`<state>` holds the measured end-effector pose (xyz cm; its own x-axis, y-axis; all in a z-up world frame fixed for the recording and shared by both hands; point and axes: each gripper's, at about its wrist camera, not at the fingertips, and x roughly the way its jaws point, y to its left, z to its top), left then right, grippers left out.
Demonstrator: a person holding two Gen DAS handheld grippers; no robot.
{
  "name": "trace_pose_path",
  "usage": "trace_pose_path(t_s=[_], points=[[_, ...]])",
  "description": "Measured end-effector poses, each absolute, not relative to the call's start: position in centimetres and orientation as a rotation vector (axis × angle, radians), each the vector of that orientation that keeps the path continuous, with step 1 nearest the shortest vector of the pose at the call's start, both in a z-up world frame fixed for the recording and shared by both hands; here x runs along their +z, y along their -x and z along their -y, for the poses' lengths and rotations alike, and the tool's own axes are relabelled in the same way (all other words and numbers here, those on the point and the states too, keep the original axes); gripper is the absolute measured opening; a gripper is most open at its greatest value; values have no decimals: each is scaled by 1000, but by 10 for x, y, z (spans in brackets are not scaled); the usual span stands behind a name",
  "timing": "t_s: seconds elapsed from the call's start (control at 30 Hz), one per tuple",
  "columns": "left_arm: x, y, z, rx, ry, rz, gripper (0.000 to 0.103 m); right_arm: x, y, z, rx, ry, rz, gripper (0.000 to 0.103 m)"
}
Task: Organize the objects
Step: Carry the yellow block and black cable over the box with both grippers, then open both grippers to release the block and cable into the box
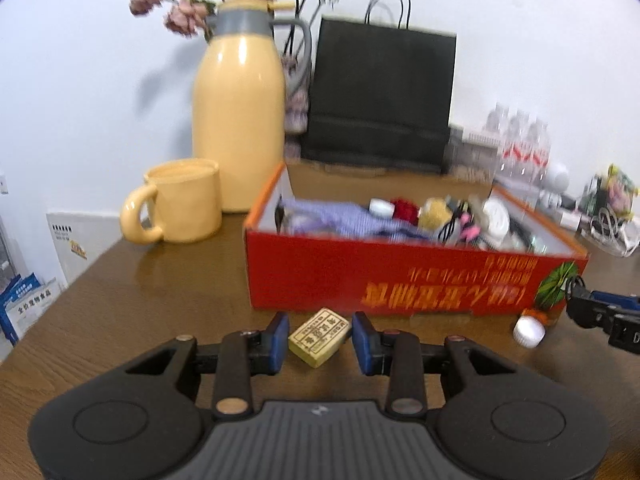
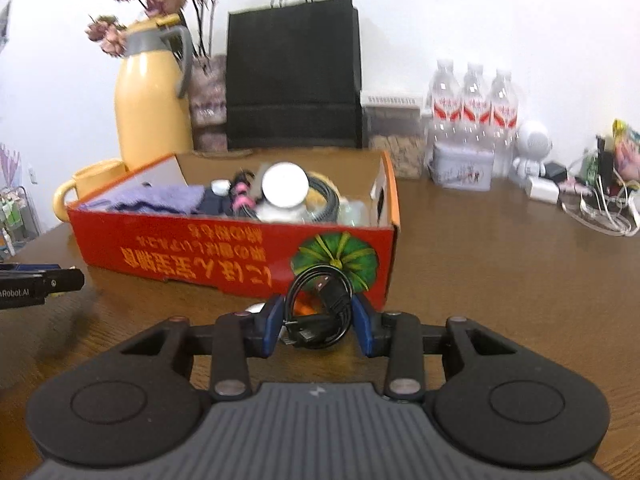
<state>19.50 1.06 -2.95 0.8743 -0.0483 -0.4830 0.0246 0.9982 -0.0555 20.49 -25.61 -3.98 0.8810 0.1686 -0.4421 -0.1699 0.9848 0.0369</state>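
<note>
Two grippers are seen working at once before a red box on a wooden table. Between the blue pads of the left gripper a small yellow block is framed, turned cornerwise; the gap is narrow, yet whether the pads truly press its sides cannot be told. Between the pads of the right gripper a coiled black cable is gathered, its loops bulging up above the fingertips and a plug hanging at the front; the jaws are drawn in close on the bundle and it appears to be held.

Just beyond both sets of fingers the box's near wall is met, its inside already crowded with cloth, jars and cords. A white cap lies off to the right of the left fingers, beside the box's corner.

For the step to be done well, the block's grip should be confirmed before lifting, since a corner hold may let it twist. Each load is best raised clear of the wall, carried over an open spot, and released low, so that the cable's loose loops are not snagged on the rim.
</note>
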Motion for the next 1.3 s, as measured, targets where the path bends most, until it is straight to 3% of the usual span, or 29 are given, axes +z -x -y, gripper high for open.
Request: trace_pose_path(t_s=[0.43, 0.9, 1.3], points=[[36, -239, 22, -69, 28, -363, 33, 13, -235, 223, 228, 72, -300, 38], [28, -326, 29, -2, 64, -373, 33, 12, -312, 214, 221, 37, -303, 38], [20, -344, 38, -25, 6, -376, 33, 2, -337, 219, 212, 38, -339, 38]])
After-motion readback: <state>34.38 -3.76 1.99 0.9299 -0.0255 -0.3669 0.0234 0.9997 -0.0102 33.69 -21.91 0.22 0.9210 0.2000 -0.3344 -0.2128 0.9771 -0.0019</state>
